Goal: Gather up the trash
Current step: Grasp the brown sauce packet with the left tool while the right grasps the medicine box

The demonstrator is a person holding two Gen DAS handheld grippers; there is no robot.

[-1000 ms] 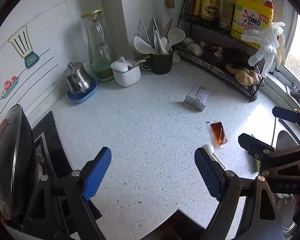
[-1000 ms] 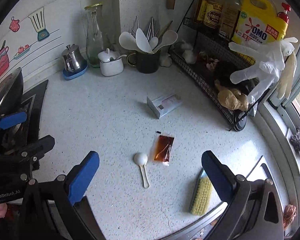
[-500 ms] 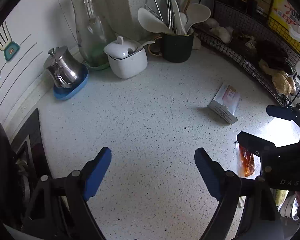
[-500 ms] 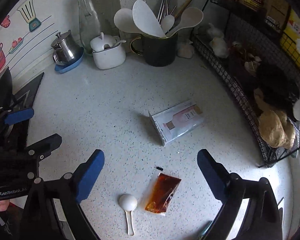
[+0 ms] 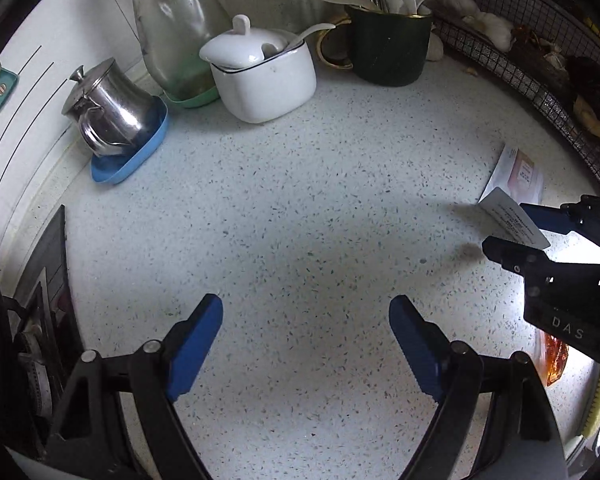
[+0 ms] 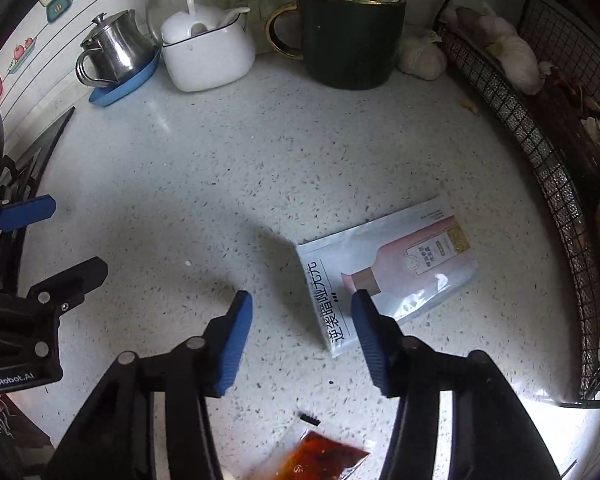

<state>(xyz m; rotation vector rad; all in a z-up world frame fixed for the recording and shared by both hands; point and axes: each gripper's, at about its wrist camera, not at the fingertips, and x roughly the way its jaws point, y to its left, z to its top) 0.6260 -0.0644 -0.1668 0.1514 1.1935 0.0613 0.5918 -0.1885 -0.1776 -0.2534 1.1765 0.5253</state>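
Right wrist view: right gripper (image 6: 300,328) jaws closing, straddling the near end of the small box (image 6: 384,272) lying flat on the speckled counter (image 6: 204,184), pads not touching it. Sauce sachet (image 6: 320,460) lies just behind; wire rack (image 6: 556,184) close at right. Left gripper (image 5: 306,340) is wide, empty, over bare counter; white jar (image 5: 264,72), steel pot (image 5: 108,108), dark mug (image 5: 388,52) line the wall.

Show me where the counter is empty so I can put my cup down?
The biggest bare patch of counter lies between the steel pot, the white jar and the flat box. It is crowded along the wall by the green mug and near the sauce packet.
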